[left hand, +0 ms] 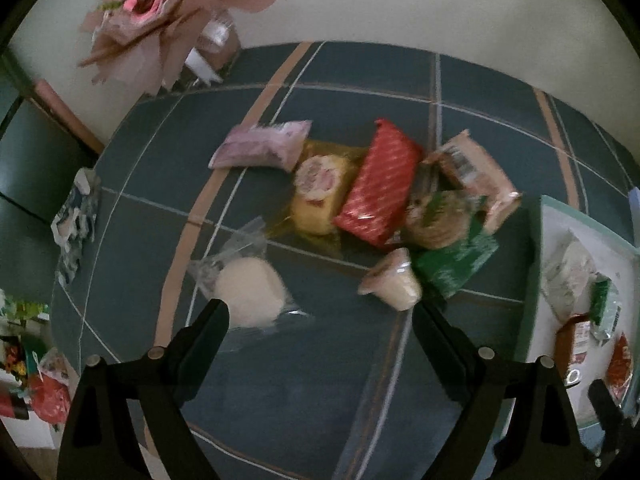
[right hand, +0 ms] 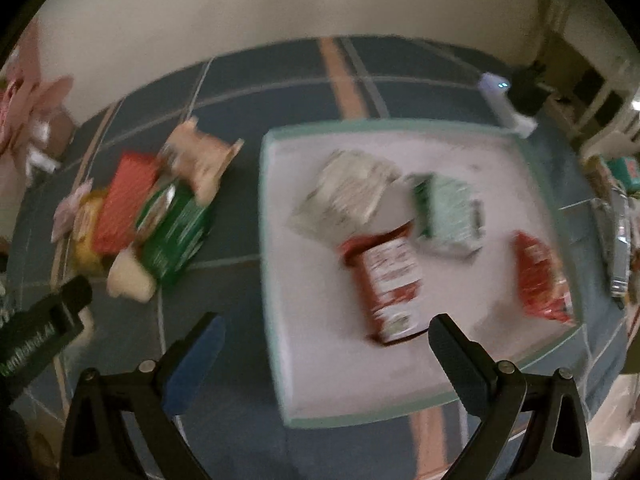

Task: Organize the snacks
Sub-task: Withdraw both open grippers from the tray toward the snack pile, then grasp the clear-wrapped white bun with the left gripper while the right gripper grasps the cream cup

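Note:
A heap of snacks lies on the blue checked tablecloth (left hand: 280,380): a purple packet (left hand: 262,146), a yellow roll cake (left hand: 320,196), a red packet (left hand: 380,184), a tan packet (left hand: 472,172), a green packet (left hand: 452,256), a small pudding cup (left hand: 394,280) and a clear bag with a white bun (left hand: 250,290). My left gripper (left hand: 320,312) is open above the cloth, between bun and cup. My right gripper (right hand: 326,326) is open over the front left edge of the white tray (right hand: 400,380), which holds a red box (right hand: 390,280), a white packet (right hand: 348,196), a pale green packet (right hand: 448,212) and a red bag (right hand: 540,276).
A pink paper bouquet (left hand: 160,12) stands at the table's far left corner. A crumpled packet (left hand: 76,224) lies at the left table edge. A white device (right hand: 504,100) stands behind the tray. Foil wrappers (right hand: 618,236) lie at the right. The left gripper's body (right hand: 44,336) shows left of the tray.

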Available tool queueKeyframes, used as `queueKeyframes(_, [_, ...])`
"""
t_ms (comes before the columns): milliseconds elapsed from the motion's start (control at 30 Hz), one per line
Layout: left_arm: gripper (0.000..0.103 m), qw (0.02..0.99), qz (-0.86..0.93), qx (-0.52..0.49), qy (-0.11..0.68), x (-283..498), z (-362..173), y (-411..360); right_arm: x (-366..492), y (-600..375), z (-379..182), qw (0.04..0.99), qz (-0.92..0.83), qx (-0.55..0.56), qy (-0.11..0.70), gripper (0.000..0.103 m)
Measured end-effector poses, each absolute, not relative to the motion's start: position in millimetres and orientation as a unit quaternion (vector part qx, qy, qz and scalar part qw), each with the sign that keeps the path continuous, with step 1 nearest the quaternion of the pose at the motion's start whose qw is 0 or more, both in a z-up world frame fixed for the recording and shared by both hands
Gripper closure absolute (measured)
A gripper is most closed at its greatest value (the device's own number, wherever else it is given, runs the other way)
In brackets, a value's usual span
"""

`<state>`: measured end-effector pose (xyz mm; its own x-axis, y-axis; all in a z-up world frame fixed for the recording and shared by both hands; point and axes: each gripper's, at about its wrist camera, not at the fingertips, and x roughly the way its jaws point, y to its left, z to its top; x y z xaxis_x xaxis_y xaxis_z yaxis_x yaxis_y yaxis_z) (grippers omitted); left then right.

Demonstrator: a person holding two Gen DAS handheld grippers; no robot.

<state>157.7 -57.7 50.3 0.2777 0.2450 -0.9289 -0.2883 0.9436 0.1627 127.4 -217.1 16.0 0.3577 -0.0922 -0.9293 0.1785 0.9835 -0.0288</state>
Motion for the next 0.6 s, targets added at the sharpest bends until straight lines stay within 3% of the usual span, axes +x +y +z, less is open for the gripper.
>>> queueKeyframes(600, [0.010, 0.785, 0.252, -0.155, 0.544, 142, 52, 57, 140, -133, 8, 0.835, 0.008, 0.020, 0.551, 0.000])
